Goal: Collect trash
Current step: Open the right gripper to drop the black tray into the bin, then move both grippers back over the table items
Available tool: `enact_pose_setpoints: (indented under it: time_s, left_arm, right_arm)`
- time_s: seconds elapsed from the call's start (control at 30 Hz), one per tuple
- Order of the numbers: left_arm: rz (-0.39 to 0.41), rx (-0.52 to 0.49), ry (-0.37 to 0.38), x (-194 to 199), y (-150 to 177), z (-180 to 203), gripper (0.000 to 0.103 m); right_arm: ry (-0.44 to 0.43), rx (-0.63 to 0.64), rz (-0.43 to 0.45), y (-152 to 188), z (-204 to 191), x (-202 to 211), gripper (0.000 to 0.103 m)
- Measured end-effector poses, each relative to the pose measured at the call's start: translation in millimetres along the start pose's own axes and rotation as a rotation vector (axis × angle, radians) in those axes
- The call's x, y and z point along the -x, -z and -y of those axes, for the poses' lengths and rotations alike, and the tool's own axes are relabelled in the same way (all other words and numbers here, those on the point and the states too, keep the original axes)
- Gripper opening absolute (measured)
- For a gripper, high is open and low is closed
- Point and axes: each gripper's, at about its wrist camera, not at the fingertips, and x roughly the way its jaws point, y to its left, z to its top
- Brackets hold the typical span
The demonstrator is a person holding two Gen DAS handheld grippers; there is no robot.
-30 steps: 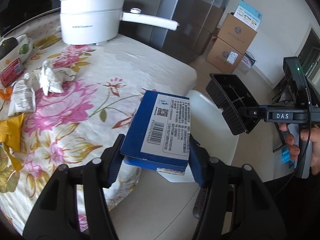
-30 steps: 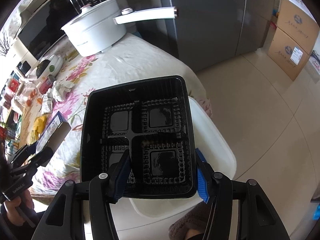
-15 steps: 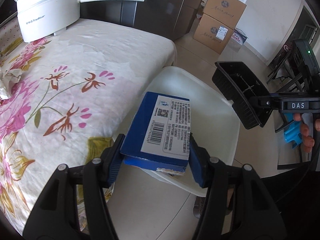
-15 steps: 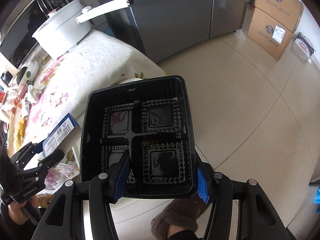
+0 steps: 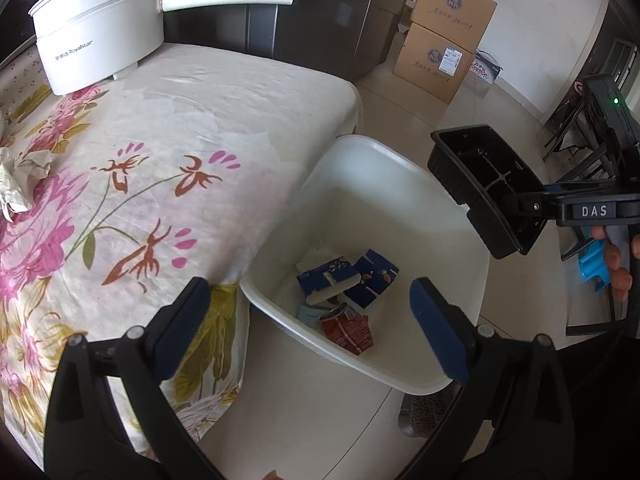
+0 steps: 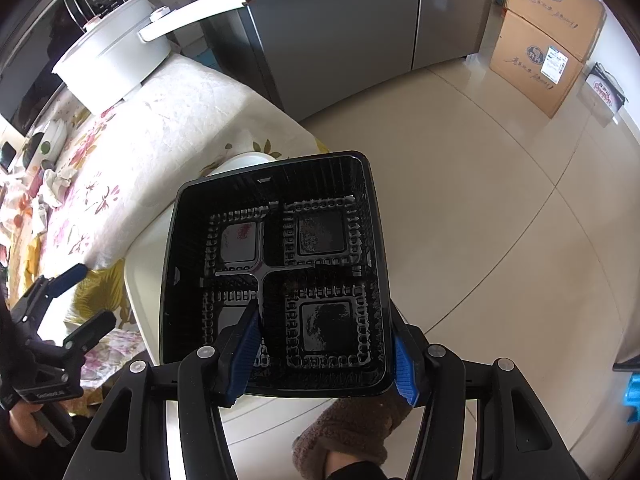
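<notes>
My left gripper is open and empty above the white trash bin on the floor beside the table. In the bin lie blue cartons and a crushed red can. My right gripper is shut on a black plastic food tray, held over the bin's right side; the tray also shows in the left wrist view. The left gripper shows at the left of the right wrist view. Crumpled paper lies on the table at the left.
A white electric pot with a long handle stands at the table's far end on the floral cloth. A grey fridge and stacked cardboard boxes stand behind. A slippered foot is by the bin.
My left gripper has opened and the blue box has dropped into the bin. The right gripper has kept hold of the black tray and shifted a little further over the bin.
</notes>
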Motion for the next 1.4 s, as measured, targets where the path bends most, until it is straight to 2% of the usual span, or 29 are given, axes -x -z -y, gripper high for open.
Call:
enact_pose_setpoints:
  time_s: [0.27, 0.53, 0.57, 0.63, 0.77, 0.83, 1.03, 1.4]
  left_arm:
    - [0.021, 0.066, -0.038, 34, 11, -34, 0.102]
    - [0.06, 0.147, -0.09, 70, 24, -69, 0.102]
    - [0.065, 0.152, -0.096, 74, 26, -72, 0.102]
    - [0.074, 0.165, -0.107, 81, 30, -77, 0.102]
    - [0.085, 0.192, -0.144, 93, 37, -91, 0.102]
    - [0.087, 0.209, -0.172, 100, 42, -100, 0.102]
    - [0.096, 0.288, -0.207, 120, 59, -130, 0.102]
    - [0.091, 0.465, -0.319, 150, 88, -187, 0.102]
  right_arm:
    - [0.001, -0.008, -0.012, -1, -6, -1, 0.059]
    - [0.017, 0.037, -0.027, -1, -32, -12, 0.061]
    - [0.021, 0.044, -0.024, -1, -36, -12, 0.067]
    - [0.024, 0.053, -0.019, -1, -44, -11, 0.091]
    - [0.005, 0.076, -0.016, 0, -64, -6, 0.097]
    - [-0.003, 0.093, -0.006, 0, -76, -3, 0.103]
    - [-0.021, 0.165, 0.024, -1, -118, 6, 0.103]
    - [-0.046, 0.281, 0.073, -4, -202, 18, 0.103]
